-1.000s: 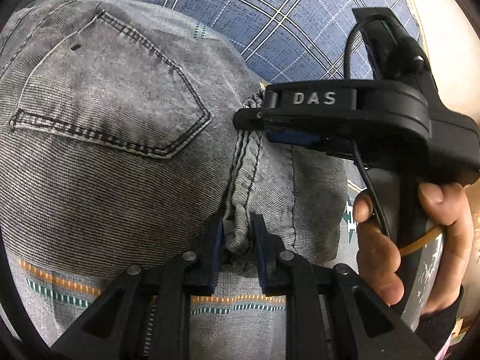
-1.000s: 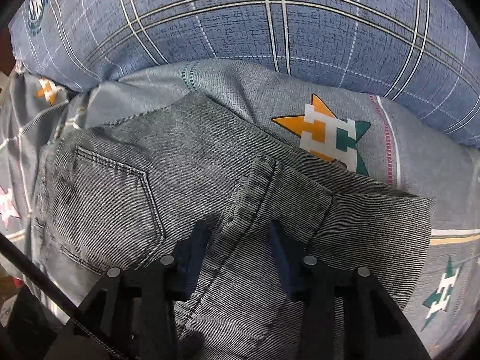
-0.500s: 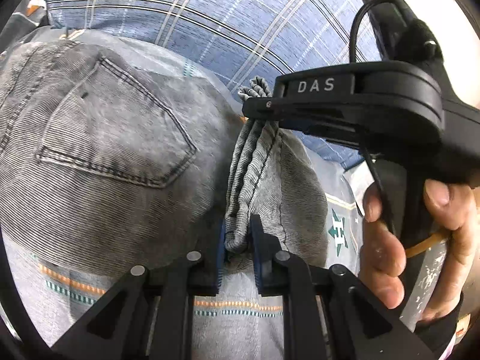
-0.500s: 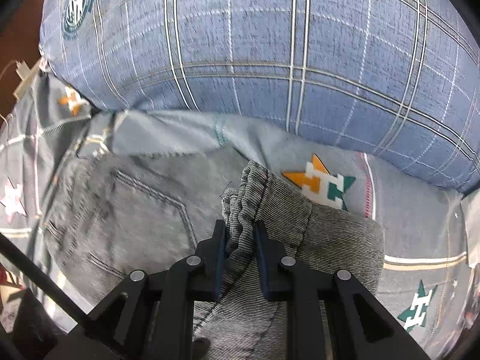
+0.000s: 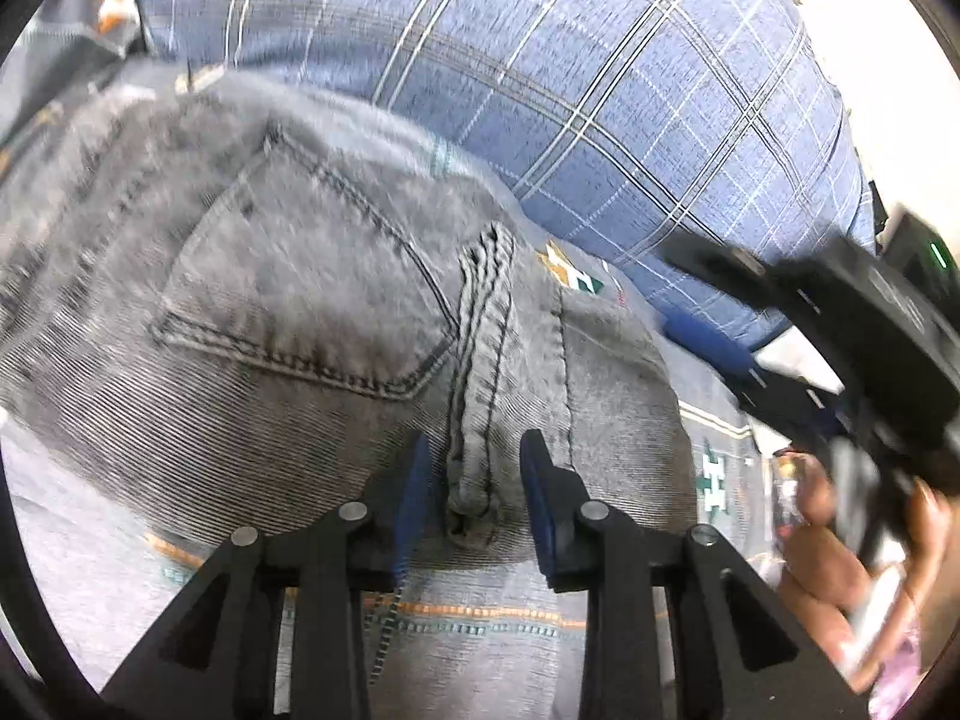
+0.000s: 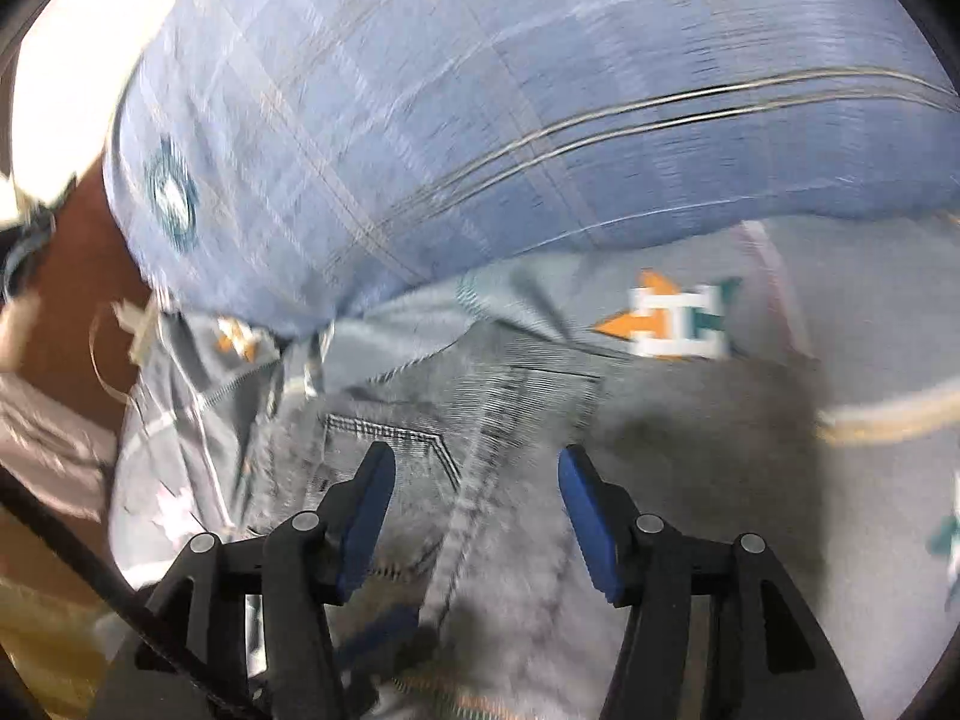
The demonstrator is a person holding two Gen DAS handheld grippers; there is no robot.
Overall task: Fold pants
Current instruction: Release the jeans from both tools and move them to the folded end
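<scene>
Grey denim pants (image 5: 288, 312) lie folded on the bed, back pocket up, with a thick seam (image 5: 480, 360) running toward me. My left gripper (image 5: 474, 480) is open, its blue pads on either side of the seam's near end, apart from it. My right gripper (image 6: 474, 492) is open and empty above the pants (image 6: 492, 420); it also shows at the right of the left wrist view (image 5: 840, 330), lifted off the cloth. Both views are motion-blurred.
A blue plaid pillow (image 5: 570, 90) lies just behind the pants, also in the right wrist view (image 6: 540, 120). The grey bedsheet (image 6: 780, 480) with orange and teal star prints spreads to the right. A brown headboard (image 6: 72, 252) stands at the left.
Both grippers have opened and let go of the seam. The pants have dropped flat. The right gripper has lifted away to the right.
</scene>
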